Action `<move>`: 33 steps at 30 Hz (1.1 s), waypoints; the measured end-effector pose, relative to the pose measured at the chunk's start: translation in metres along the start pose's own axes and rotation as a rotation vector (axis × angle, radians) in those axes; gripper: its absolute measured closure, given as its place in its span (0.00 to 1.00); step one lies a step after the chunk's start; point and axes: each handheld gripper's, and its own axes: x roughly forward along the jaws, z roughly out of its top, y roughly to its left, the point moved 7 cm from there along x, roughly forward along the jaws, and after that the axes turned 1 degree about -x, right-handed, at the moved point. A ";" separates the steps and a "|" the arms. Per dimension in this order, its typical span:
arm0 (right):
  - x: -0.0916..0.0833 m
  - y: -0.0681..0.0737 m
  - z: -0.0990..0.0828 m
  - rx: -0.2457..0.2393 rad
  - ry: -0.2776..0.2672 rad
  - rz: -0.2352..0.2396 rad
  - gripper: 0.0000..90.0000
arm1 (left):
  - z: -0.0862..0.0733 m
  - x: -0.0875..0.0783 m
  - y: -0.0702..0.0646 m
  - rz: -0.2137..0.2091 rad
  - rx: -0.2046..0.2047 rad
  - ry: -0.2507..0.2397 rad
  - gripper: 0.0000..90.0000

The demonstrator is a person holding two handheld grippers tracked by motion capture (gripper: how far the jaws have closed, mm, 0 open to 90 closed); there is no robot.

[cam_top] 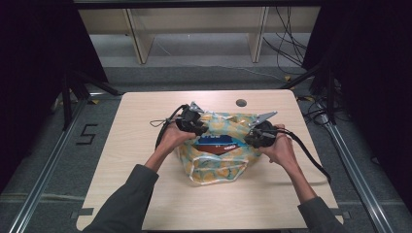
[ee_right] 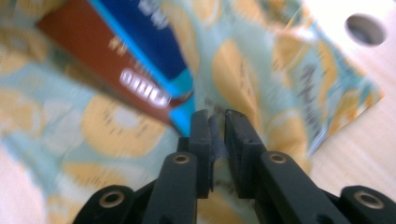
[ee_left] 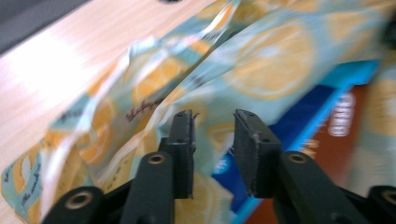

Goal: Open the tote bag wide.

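- Lemon-print bag (cam_top: pixel 218 153) sits mid-table (cam_top: pixel 145 204), a blue and brown box (cam_top: pixel 216 142) inside.
- Left gripper (ee_left: pixel 212 122) hangs at the bag's left rim, jaws apart.
- Right gripper (ee_right: pixel 215 122) pinches the right rim.

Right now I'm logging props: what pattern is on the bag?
Orange citrus slices on pale teal; the bag shows best in the left gripper view.
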 end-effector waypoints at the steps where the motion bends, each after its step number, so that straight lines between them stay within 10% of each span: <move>1: 0.002 -0.002 0.005 0.014 -0.038 -0.020 0.87 | -0.001 -0.004 -0.006 -0.015 0.013 -0.003 0.71; 9: 0.015 -0.021 0.021 0.090 -0.069 -0.040 0.87 | -0.027 -0.028 -0.032 -0.089 0.081 0.007 0.67; 15: 0.024 -0.042 0.028 0.135 -0.071 -0.078 0.88 | -0.052 -0.028 -0.040 -0.126 0.052 0.000 0.67; 33: -0.040 -0.015 0.022 0.149 -0.242 0.014 0.61 | -0.049 -0.087 -0.069 -0.111 0.019 -0.178 0.39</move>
